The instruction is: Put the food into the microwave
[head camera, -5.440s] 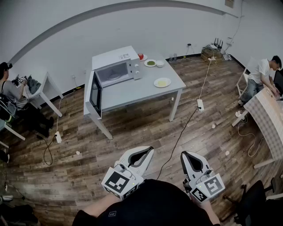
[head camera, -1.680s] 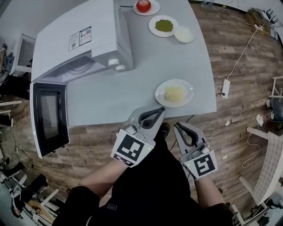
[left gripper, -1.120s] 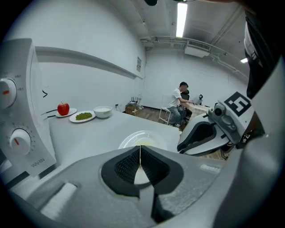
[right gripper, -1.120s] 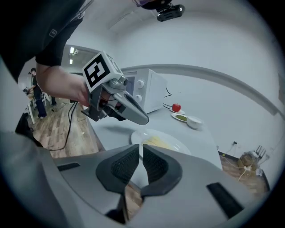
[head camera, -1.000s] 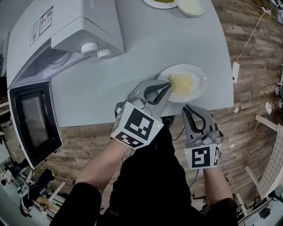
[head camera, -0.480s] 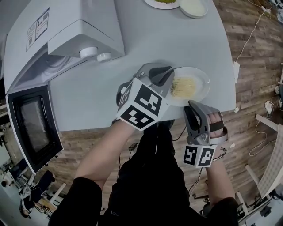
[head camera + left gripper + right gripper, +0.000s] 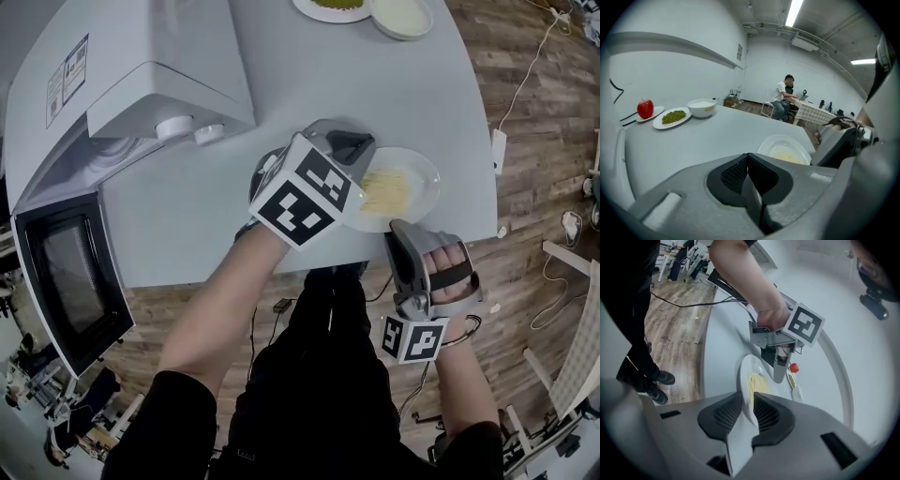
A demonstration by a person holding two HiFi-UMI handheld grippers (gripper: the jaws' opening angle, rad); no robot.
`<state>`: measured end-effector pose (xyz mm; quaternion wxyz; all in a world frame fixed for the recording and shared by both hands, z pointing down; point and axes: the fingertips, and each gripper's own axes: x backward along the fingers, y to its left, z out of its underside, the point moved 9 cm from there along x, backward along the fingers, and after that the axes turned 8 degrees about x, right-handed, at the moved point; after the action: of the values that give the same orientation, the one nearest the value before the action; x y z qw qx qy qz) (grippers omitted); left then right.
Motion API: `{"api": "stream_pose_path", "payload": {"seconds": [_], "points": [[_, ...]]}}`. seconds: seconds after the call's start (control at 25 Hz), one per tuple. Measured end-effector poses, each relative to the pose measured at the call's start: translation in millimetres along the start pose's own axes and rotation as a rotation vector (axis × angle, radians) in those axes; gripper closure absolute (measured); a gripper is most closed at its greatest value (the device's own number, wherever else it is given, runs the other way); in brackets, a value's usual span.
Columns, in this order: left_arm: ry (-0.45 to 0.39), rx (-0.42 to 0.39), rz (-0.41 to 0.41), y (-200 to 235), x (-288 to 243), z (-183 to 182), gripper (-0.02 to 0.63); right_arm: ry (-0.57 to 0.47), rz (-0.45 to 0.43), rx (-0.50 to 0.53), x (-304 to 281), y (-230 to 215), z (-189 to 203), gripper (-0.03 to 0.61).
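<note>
The white plate [image 7: 424,170] with a heap of pale noodles [image 7: 385,192] stands on the grey table [image 7: 309,80], close to its near edge and to the right of the microwave [image 7: 141,66], apart from it. The microwave's door [image 7: 66,272] hangs wide open over the table's left corner, and the cavity behind it shows only as a sliver under the top panel.

The right gripper [image 7: 397,231] comes in from the table's near edge, rolled so its jaws stand one above the other. They have just been closing, and in the right gripper view the plate's near rim [image 7: 744,376] fills the narrow gap between the two ribbed pads, which pinch it.

The left gripper [image 7: 362,148] sits over the plate's left edge, pointing down and away from the person. In the left gripper view its jaws are pressed together with nothing between them, and the plate lies just beyond the tips.

At the far end of the table stand a plate of green food [image 7: 671,117], a white bowl [image 7: 702,107] and a red apple [image 7: 645,108] on a small plate
</note>
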<state>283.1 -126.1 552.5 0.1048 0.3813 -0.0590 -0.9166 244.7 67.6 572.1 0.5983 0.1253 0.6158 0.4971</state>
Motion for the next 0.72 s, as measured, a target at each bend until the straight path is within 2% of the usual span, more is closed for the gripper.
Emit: {"api": "stream_pose_path", "payload": {"seconds": [0.16,0.28,0.52,0.72], "points": [[0.021,-0.031,0.036,-6.2,-4.0,-4.9,0.606,0.01,0.014,0.031,-4.2,-0.6,-3.2,0.503],[0.015,-0.007,0.046,-5.4,-4.8,-3.7,0.606,0.006,0.019,0.051,-5.8,-0.7,-6.7,0.503],[0.0,-0.014,0.034,-6.3,-6.3,-4.4,0.606,0.002,0.053,0.107,-10.5,1.5,-15.7,0.503],[-0.002,-0.014,0.032,-9.9,-9.1,-4.2,0.606,0.02,0.056,0.115,-19.7,-5.8,-17.7,0.509]]}}
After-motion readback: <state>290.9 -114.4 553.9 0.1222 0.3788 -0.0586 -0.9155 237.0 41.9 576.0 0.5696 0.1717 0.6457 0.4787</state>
